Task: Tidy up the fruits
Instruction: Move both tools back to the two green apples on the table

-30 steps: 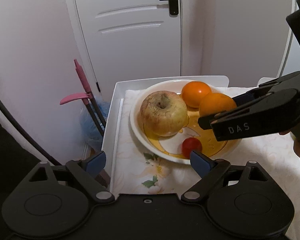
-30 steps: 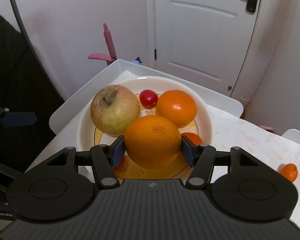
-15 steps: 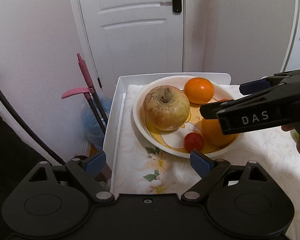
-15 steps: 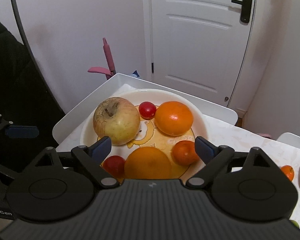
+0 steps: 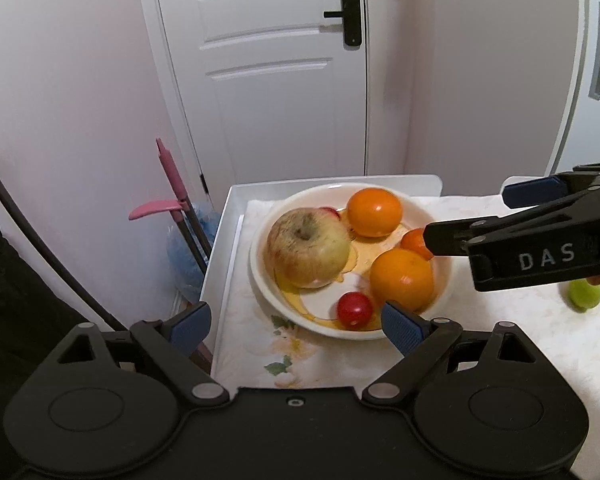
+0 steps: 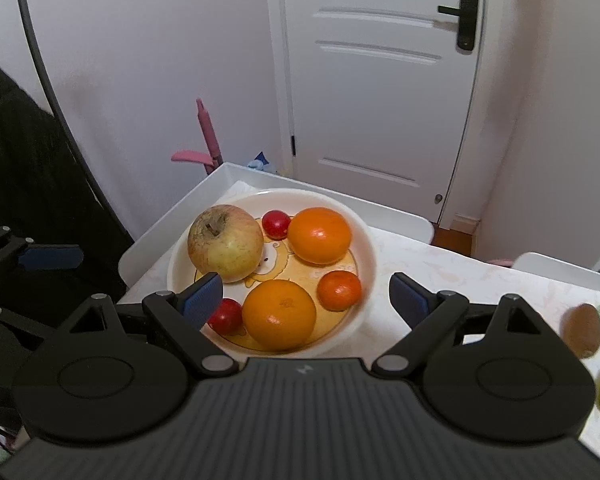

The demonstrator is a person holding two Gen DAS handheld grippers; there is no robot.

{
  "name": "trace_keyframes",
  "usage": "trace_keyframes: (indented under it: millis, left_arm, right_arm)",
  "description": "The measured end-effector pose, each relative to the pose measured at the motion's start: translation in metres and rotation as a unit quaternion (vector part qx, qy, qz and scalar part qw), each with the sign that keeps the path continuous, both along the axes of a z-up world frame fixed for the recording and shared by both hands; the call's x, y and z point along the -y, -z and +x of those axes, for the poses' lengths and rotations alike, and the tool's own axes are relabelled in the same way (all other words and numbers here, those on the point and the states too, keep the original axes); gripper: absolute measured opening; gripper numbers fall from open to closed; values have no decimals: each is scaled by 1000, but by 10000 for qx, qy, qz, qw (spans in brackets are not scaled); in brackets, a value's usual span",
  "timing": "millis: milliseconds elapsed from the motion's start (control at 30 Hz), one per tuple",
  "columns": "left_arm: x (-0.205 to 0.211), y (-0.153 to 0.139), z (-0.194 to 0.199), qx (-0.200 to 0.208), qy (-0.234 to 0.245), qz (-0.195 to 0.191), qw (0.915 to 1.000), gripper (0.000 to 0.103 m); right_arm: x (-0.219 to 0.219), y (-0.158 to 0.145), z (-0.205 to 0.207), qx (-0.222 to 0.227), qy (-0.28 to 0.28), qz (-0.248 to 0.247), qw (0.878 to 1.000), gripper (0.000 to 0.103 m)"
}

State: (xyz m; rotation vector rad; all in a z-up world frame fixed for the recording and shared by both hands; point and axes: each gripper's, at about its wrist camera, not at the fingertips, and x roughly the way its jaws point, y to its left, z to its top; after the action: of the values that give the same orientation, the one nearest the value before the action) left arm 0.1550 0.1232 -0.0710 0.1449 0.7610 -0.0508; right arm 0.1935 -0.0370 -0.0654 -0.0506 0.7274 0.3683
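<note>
Both jaws stand wide apart with nothing between them: your right gripper (image 6: 302,294) hangs over the big orange (image 6: 279,314), which sits free in the plate (image 6: 364,236) beside the apple (image 6: 225,242), so it looks delivered. Your left gripper (image 5: 296,320) waits idle near the rim. A kiwi (image 6: 581,330) lies loose on the cloth, likely next.

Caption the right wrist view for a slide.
Open right gripper above plate holding apple, oranges and small red fruits.
</note>
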Motion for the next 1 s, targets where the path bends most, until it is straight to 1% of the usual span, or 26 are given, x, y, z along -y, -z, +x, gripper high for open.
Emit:
trace_keyframes:
  millis: [67,200,333,433,633,800,1000]
  left_arm:
    - [8,-7,-5,37,-40,-28,10000,99]
    - [23,-21,-16,144,-65,-215,9996,103]
    - [46,-32,-26,219,12,-191,9996,103]
    - [65,-39,-33,285,60,-218,9993,103]
    - [102,-44,-43,268,27,-361,9990,103]
    - [135,-45,-51,299,-66,-333,9990,103]
    - [179,-37,-61,270,-164,-344,9989,103]
  right_arm:
    - [10,-8,-7,20,72,47,10000,103]
    - [30,-22,-20,56,203,-21,9998,103]
    - [64,-34,-34,51,451,92,9989,103]
    - [92,-40,-44,59,634,60,9980,103]
    - [148,-44,-64,48,832,58,9965,103]
    - [192,-44,-77,48,935,-42,9956,103]
    - [245,-31,-81,-24,942,-48,9955,103]
